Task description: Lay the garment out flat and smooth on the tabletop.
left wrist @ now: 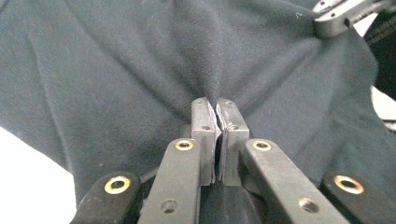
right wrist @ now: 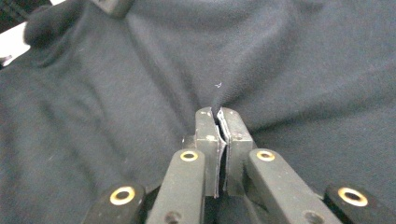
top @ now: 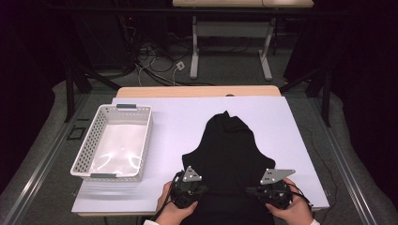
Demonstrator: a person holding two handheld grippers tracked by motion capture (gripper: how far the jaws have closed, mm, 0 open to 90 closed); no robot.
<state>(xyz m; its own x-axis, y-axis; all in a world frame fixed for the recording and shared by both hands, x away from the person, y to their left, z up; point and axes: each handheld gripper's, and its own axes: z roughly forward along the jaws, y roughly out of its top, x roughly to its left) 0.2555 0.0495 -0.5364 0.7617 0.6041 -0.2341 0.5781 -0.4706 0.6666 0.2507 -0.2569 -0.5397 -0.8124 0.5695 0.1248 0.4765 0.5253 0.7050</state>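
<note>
Black garment (top: 227, 154), spread on the white table cover (top: 178, 126), right of centre, near edge hanging towards the person, far end narrowing to a point. Held at the near edge by both grippers at once.

Left gripper (top: 190, 190): jaws closed tight on a pinch of the cloth, folds radiating from the tips in the left gripper view (left wrist: 218, 116). Right gripper (top: 270, 190): likewise clamped on a fold of the same cloth, creases fanning out from the tips in the right gripper view (right wrist: 217, 121). Grips well apart, one towards each side of the near hem.

Progress, as a judgement: early. Grasping done on both sides; cloth lying rumpled and uneven, not squared, no neat fold visible. Left to do, probably: lifting or pulling flat, folding, then perhaps moving into the basket. Which of these is meant, hard to tell from here.

White perforated basket (top: 141, 140), at the left of the table, well apart from the garment, long side running away from the person. Nothing inside; bare shiny bottom catching the light. Grey handles at the near and far ends.

Beyond the table: a second desk's legs and loose cables on the floor.
</note>
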